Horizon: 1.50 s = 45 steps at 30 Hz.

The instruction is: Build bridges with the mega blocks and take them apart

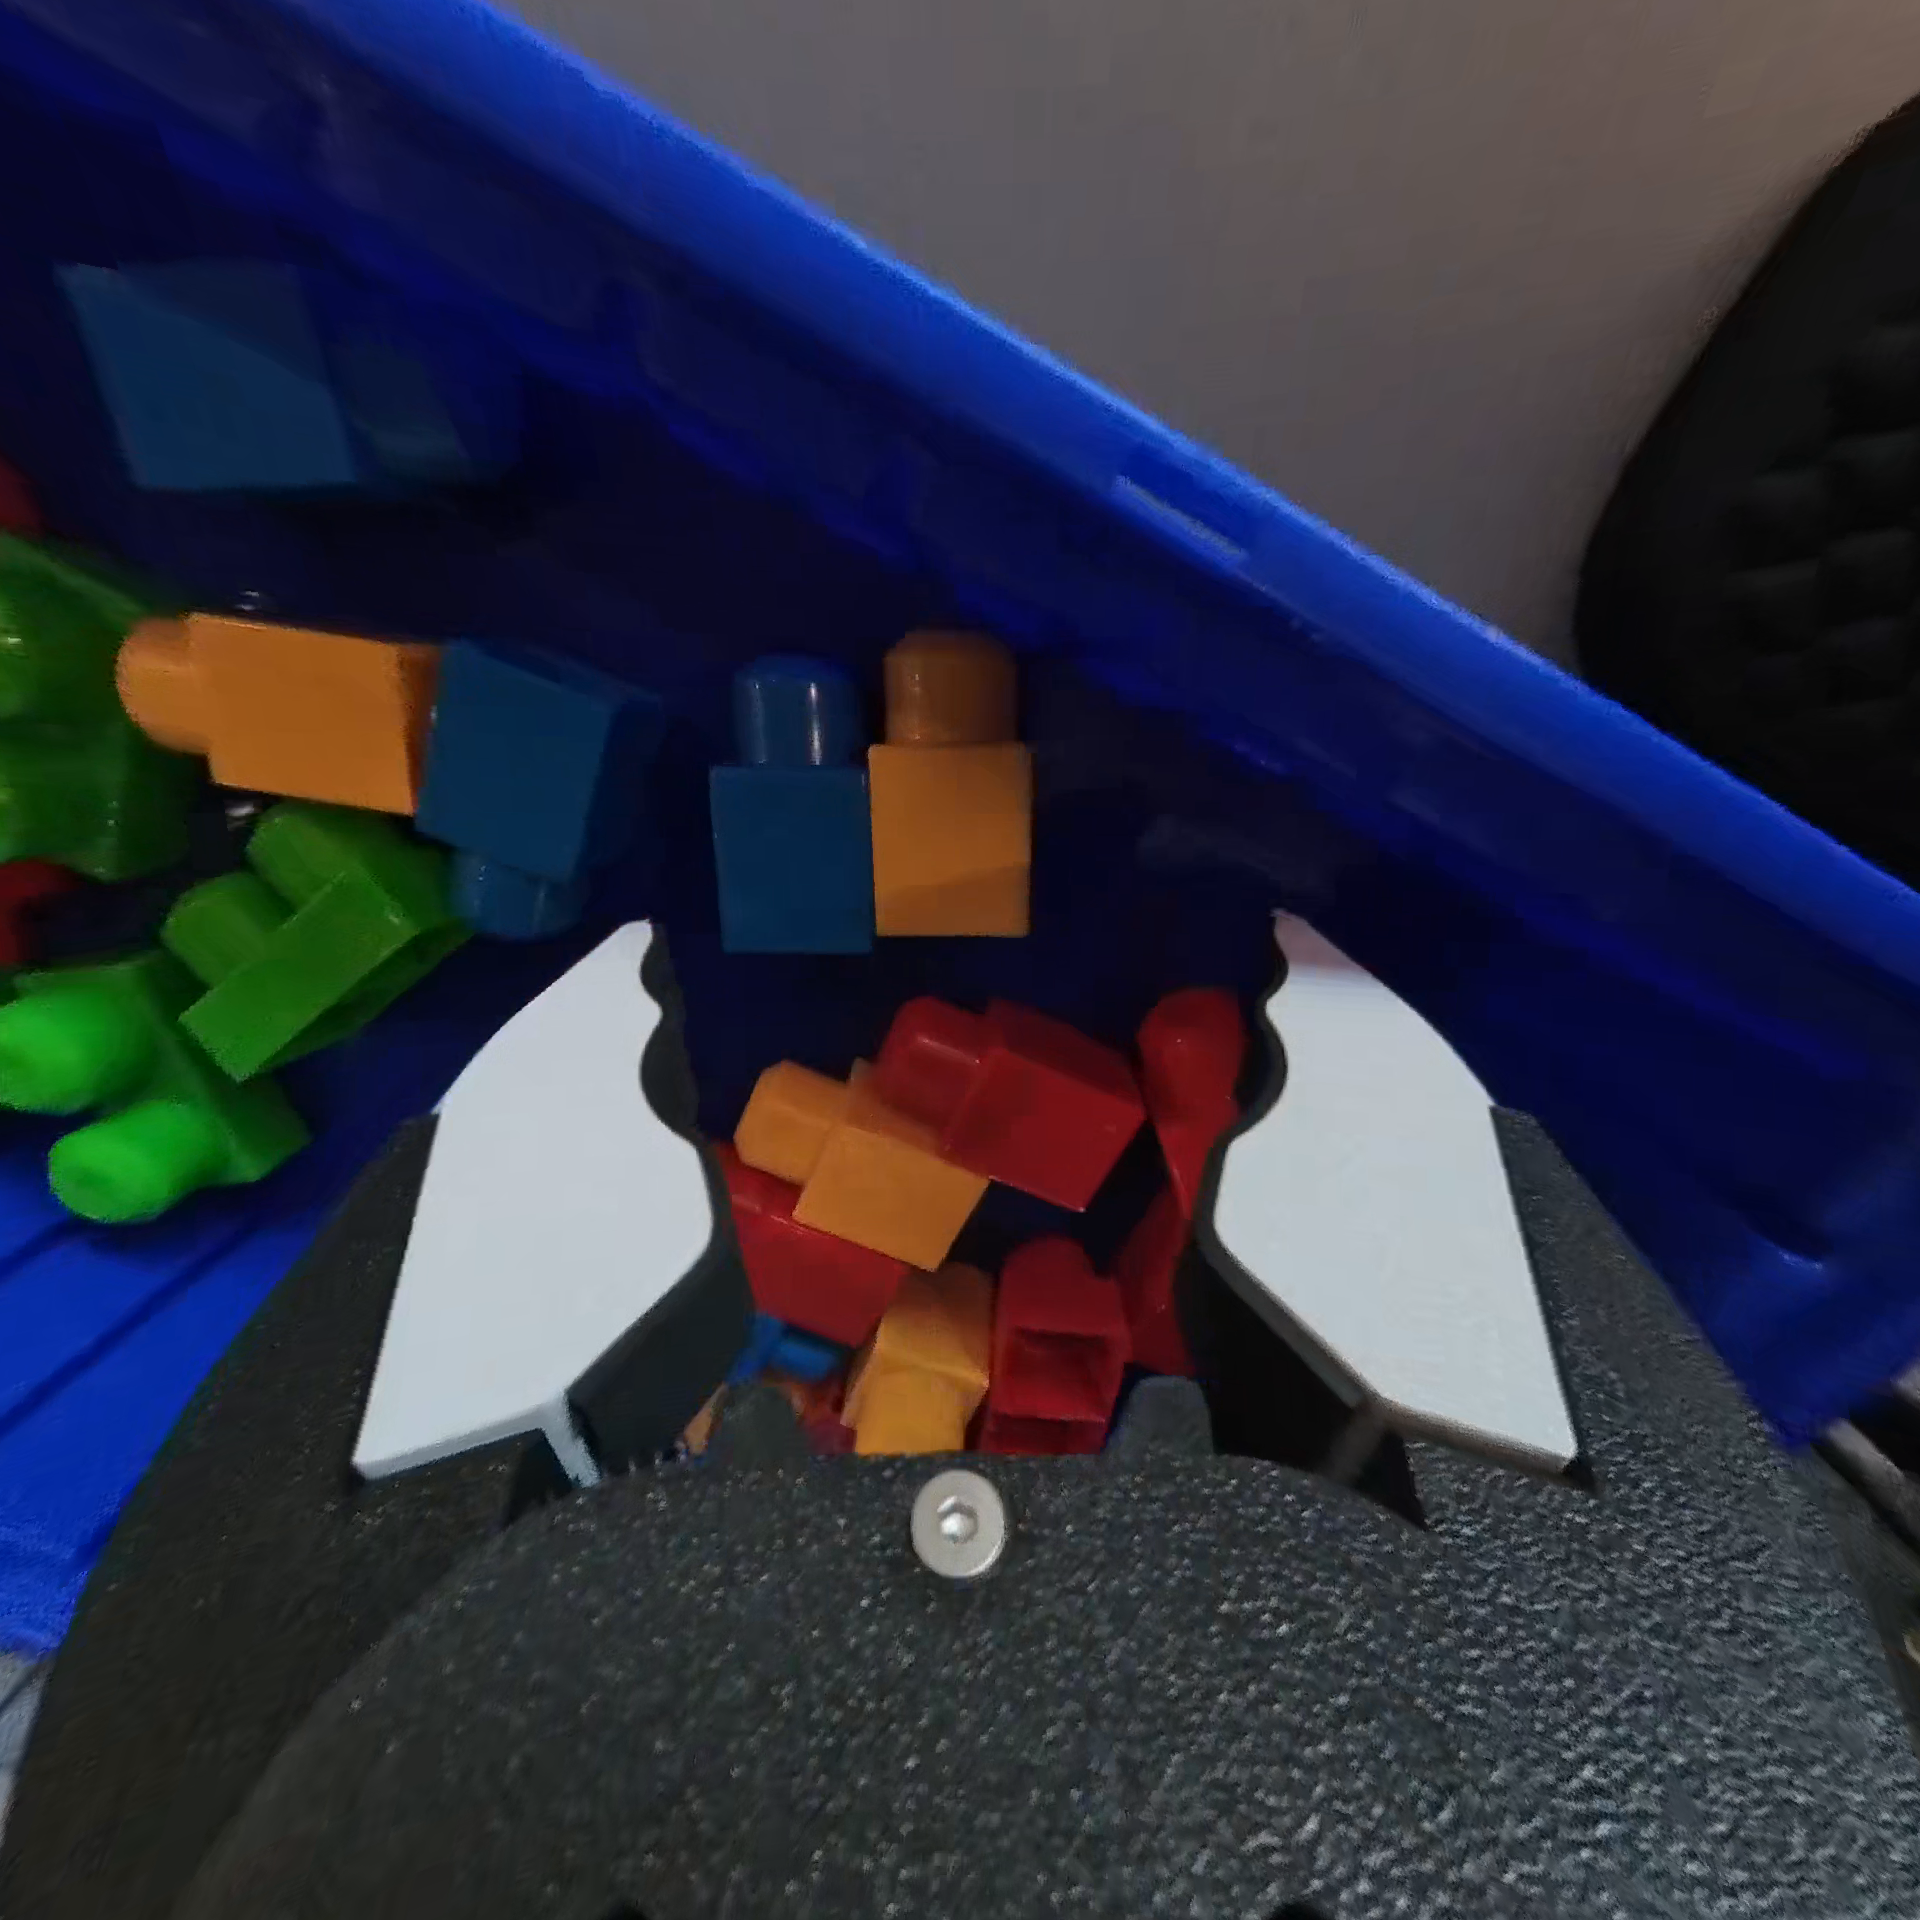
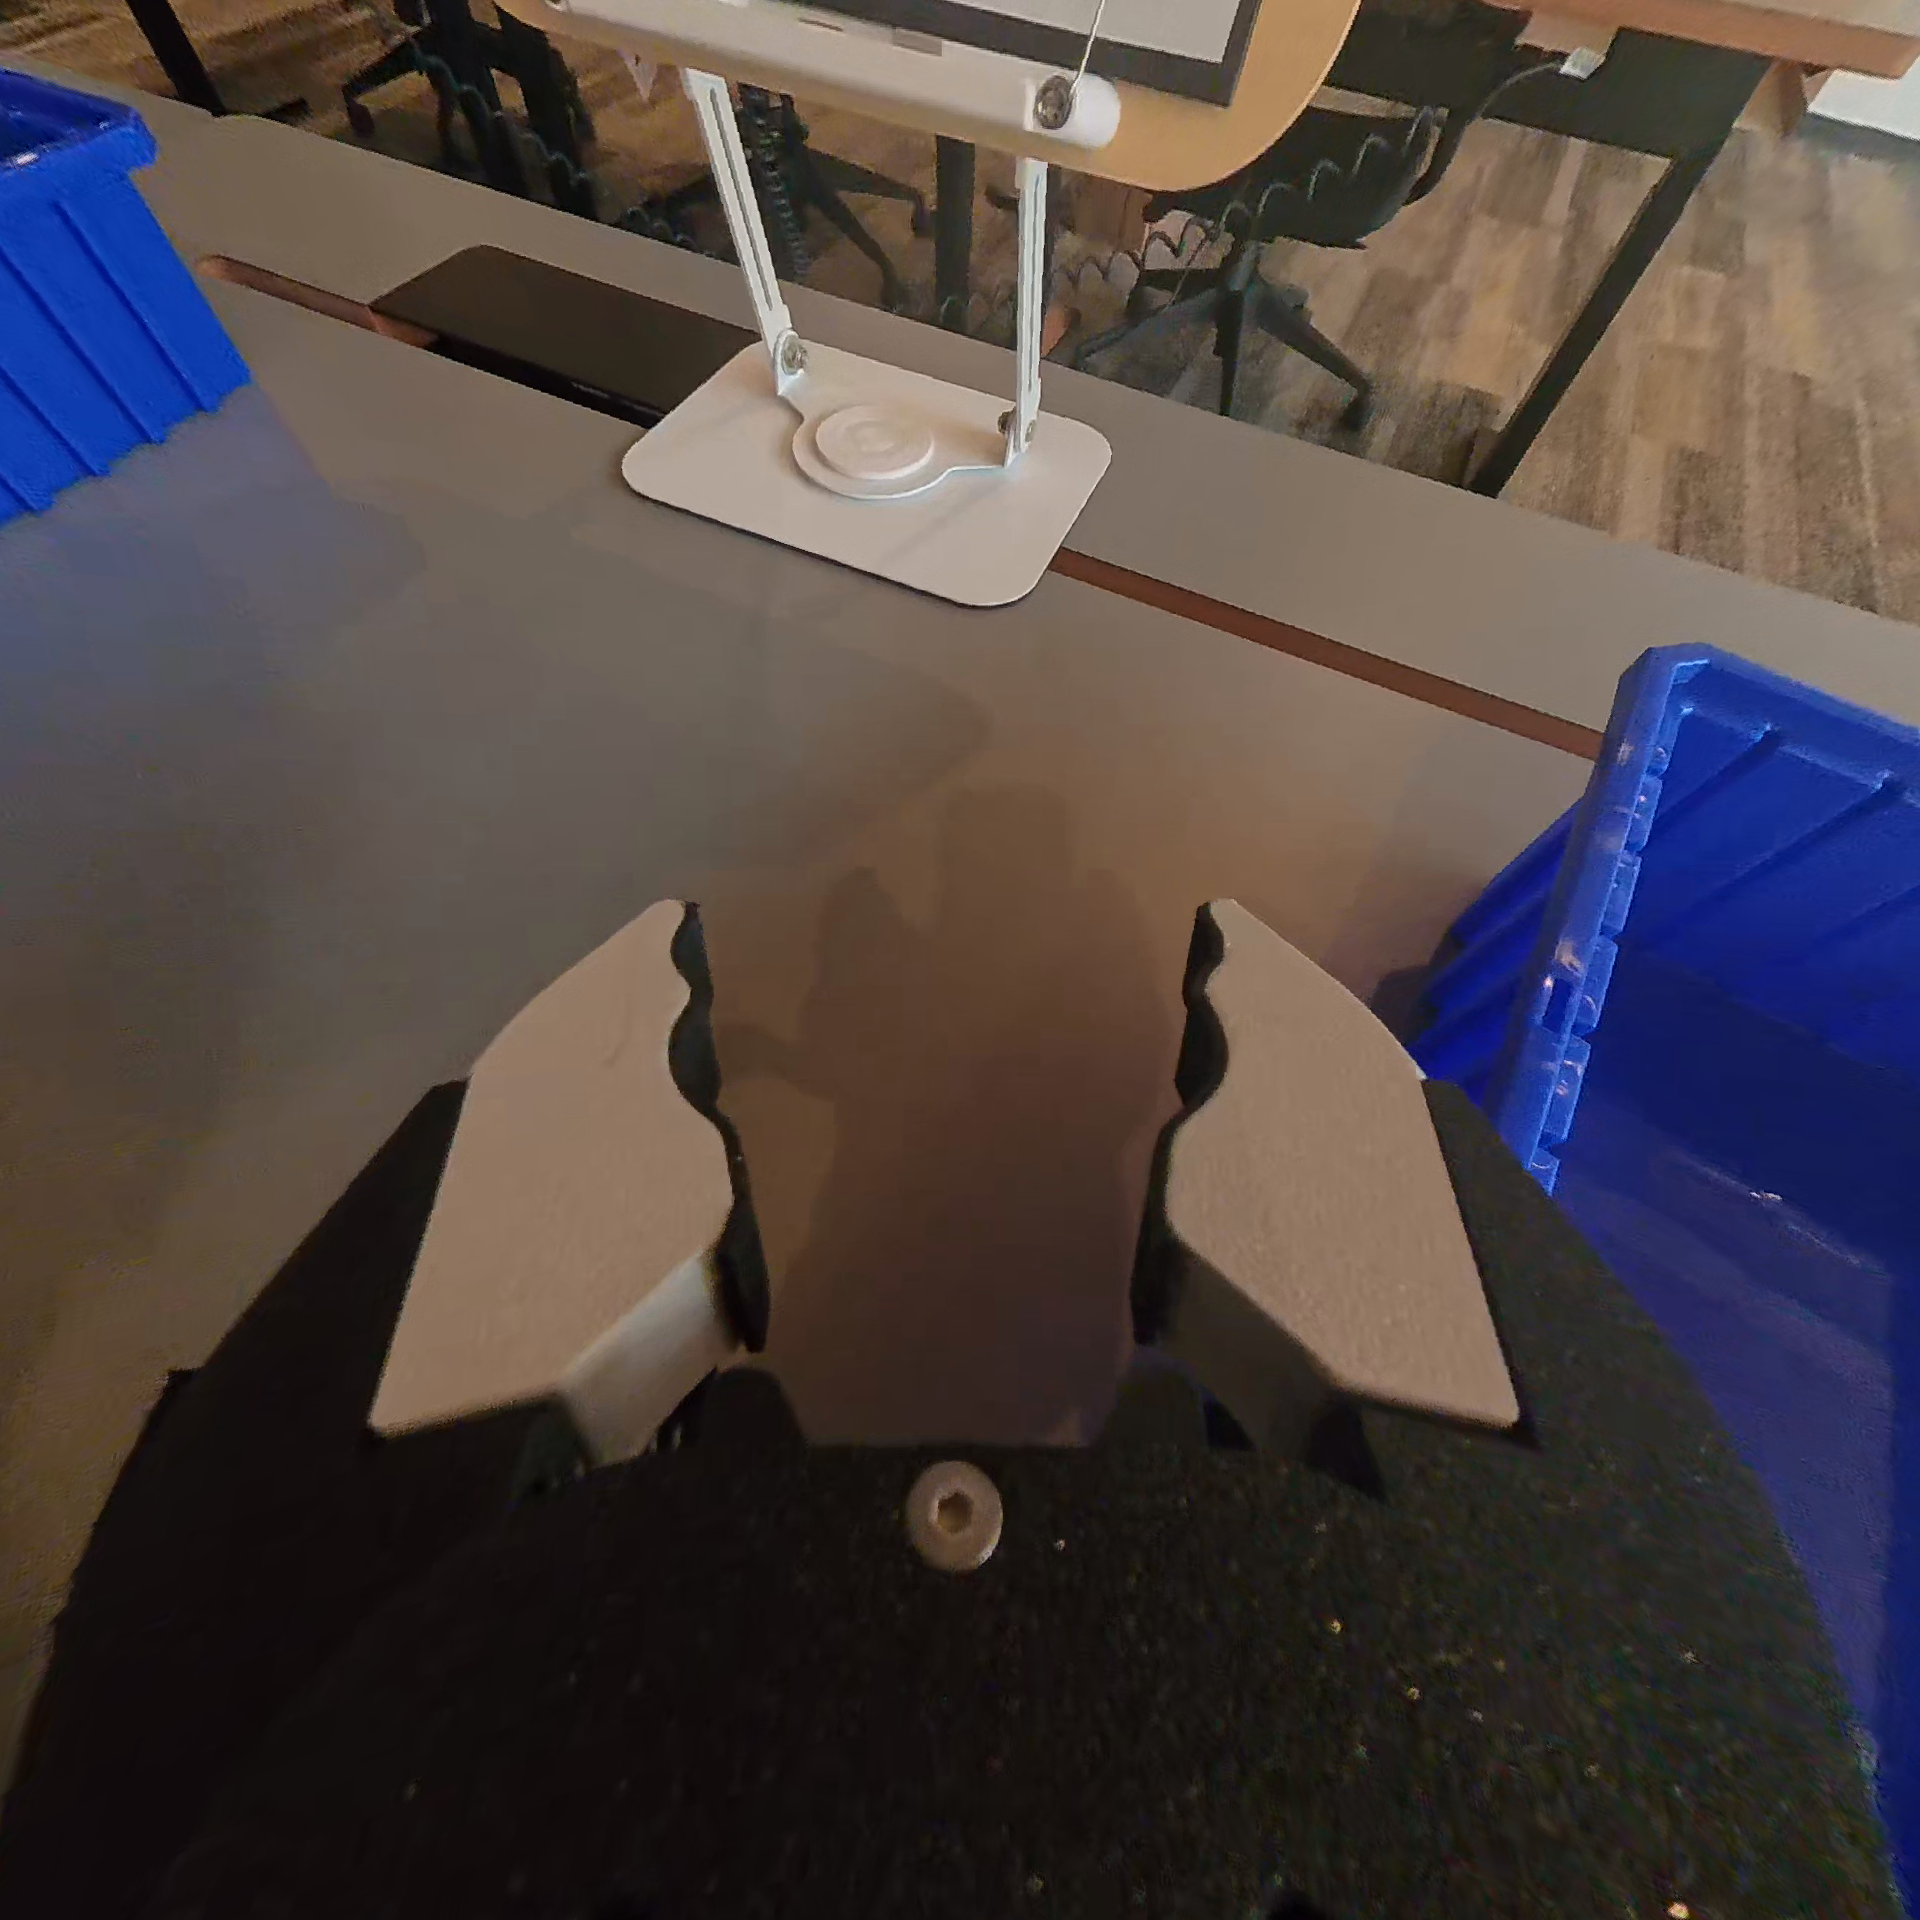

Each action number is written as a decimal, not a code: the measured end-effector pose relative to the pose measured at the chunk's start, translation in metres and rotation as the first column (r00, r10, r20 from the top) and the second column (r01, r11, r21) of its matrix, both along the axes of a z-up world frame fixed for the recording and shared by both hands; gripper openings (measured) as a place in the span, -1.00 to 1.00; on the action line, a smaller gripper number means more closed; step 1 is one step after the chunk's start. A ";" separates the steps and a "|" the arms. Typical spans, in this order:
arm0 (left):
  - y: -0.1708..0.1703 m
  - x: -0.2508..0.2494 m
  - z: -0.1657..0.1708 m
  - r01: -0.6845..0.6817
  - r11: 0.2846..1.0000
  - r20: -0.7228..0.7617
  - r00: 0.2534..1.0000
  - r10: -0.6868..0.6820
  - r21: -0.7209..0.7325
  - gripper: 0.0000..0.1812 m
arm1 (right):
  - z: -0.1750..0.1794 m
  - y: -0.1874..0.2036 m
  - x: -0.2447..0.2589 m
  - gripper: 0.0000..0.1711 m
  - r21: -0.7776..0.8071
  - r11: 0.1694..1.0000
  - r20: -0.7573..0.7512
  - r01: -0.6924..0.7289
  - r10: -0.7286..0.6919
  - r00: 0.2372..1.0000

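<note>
Two grippers are seen, each with its fingers spread and nothing held between them. The left gripper [image 1: 961,1049] is pointed into a blue bin [image 1: 1143,499] filled with loose mega blocks. Inside the gap between its fingers, but not gripped, lie a red block [image 1: 1023,1091] and an orange block [image 1: 883,1174], with more red and orange pieces heaped beneath them. Just beyond the fingertips, against the bin wall, a dark blue block [image 1: 795,852] and an orange block with its stud up [image 1: 951,831] stand side by side, touching. Farther left in the bin, a long orange block [image 1: 301,717] is joined to another dark blue block [image 1: 530,769], and green blocks [image 1: 301,935] are piled beside them.

The right gripper [image 2: 951,1091] is held over a bare grey table [image 2: 416,779], where only its shadow lies between the fingers. A second blue bin [image 2: 1714,935] stands just to the right of this gripper, and a blue bin corner [image 2: 83,312] is seen far to its left. A white stand base [image 2: 873,468] sits ahead of it, near the table's far edge
</note>
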<state>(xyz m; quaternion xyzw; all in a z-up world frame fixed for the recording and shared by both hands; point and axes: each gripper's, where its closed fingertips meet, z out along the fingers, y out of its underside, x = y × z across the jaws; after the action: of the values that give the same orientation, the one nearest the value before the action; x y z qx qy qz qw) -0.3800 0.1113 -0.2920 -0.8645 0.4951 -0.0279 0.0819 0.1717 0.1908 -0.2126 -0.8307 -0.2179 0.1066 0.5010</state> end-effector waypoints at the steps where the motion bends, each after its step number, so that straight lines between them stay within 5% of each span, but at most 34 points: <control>1: 0.000 -0.002 -0.007 0.000 1.000 -0.014 1.000 0.000 -0.022 0.14 | 0.000 0.001 0.001 0.02 0.002 1.000 -0.003 0.003 -0.003 1.000; 16: 0.002 -0.002 -0.044 0.009 0.985 -0.118 0.993 -0.030 -0.174 0.15 | 0.002 0.004 0.003 0.00 0.021 1.000 -0.015 0.009 -0.009 1.000; 32: 0.015 -0.009 -0.048 -0.010 0.989 -0.176 0.984 -0.016 -0.147 -0.17 | 0.000 0.003 -0.001 0.00 0.020 1.000 -0.008 -0.008 0.008 1.000; 38: 0.027 -0.011 -0.032 -0.050 0.999 -0.031 0.998 0.050 -0.008 -0.18 | 0.000 0.002 -0.002 -0.01 0.017 1.000 -0.015 -0.013 0.014 1.000; 45: 0.042 0.009 0.050 -0.206 0.933 0.330 0.938 0.104 0.293 -0.18 | 0.000 0.000 -0.008 -0.04 0.020 0.999 -0.025 -0.042 0.043 0.999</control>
<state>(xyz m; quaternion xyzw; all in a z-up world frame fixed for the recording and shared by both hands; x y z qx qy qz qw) -0.3710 0.1536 -0.2420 -0.8610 0.4032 -0.0747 0.3009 0.1634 0.1912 -0.2122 -0.8196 -0.2301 0.1256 0.5095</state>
